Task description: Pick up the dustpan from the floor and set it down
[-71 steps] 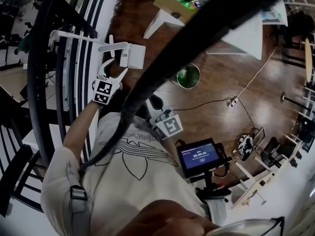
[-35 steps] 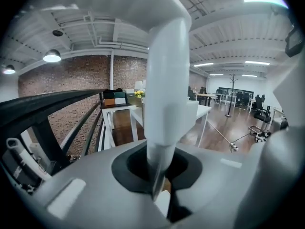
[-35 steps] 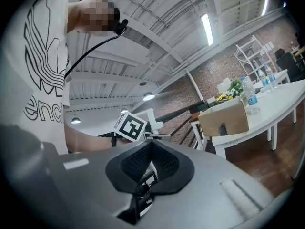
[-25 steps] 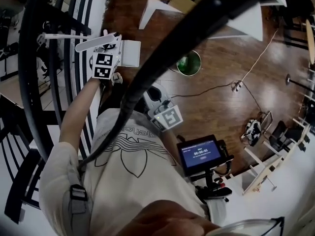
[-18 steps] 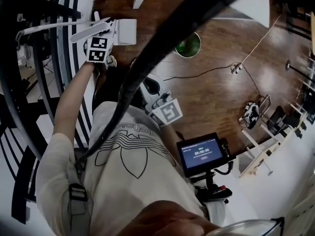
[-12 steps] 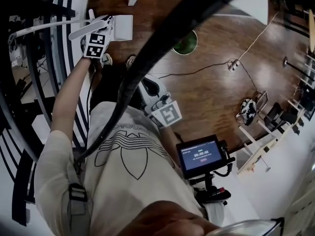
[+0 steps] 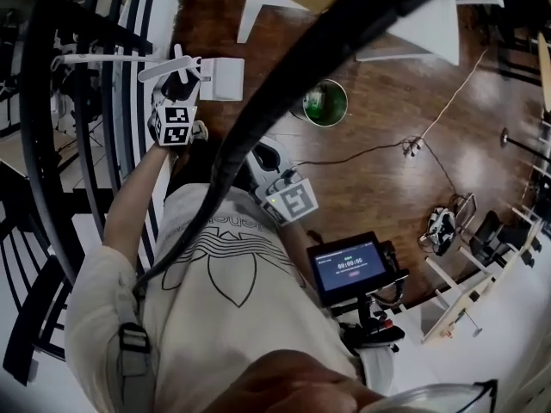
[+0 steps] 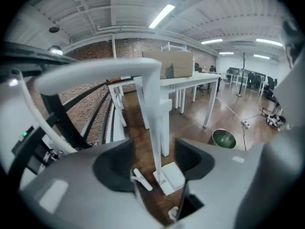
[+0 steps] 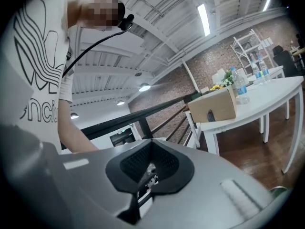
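Between opening jaws of left gripper, dustpan handle upright (pads clear)

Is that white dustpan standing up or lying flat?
Upright: the dustpan rests its pan on the floor, handle rising straight up.

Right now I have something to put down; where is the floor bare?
Bare wood floor lies between the green bin, the white table and the cable, and again on the near side of that cable. It is crowded at the railing, around the dustpan, and among the stands at right.
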Motion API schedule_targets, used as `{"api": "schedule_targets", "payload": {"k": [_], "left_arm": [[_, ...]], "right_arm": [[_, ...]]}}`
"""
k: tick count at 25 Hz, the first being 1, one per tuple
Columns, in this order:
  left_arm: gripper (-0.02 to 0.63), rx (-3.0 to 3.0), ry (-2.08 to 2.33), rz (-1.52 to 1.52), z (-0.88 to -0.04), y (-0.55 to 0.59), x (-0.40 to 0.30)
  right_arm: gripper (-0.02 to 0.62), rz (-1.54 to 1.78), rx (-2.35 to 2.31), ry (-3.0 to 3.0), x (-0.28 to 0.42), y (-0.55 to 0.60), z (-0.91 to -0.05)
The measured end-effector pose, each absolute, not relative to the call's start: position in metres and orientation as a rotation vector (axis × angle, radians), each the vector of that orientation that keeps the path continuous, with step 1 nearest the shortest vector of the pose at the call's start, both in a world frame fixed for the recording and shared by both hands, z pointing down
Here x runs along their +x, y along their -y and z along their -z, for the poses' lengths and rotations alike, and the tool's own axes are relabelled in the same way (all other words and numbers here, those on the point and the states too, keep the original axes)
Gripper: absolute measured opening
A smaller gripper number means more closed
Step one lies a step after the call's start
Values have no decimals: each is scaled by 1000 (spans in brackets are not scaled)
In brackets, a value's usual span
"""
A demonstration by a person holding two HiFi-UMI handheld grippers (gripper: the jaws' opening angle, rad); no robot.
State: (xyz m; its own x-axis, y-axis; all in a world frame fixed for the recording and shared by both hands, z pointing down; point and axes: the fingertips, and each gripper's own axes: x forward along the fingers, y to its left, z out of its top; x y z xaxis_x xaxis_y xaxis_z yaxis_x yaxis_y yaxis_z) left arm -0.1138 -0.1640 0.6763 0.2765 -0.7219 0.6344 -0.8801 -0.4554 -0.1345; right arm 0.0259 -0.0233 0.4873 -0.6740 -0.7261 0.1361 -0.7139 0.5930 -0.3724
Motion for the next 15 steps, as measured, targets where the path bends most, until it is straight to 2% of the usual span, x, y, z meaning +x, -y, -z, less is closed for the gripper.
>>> {"api": "schedule_targets", "payload": {"k": [1, 2, 5, 8, 15], "left_arm": [[143, 2313, 1478, -928, -669, 143, -120], [22, 2346, 1437, -870, -655, 122, -120], [20, 2464, 1229, -608, -587, 76, -92], [20, 2503, 1212, -423, -525, 71, -72], [20, 2528, 1248, -225, -473, 75, -51]], "right_arm": [[2, 592, -1241, -2789, 26, 25, -483], [0, 562, -1227, -2807, 26, 27, -479], [0, 525, -1208, -2853, 26, 33, -470], [0, 492, -1213, -2865, 24, 43, -466], [0, 434, -1154, -2888, 6, 49, -459]]}}
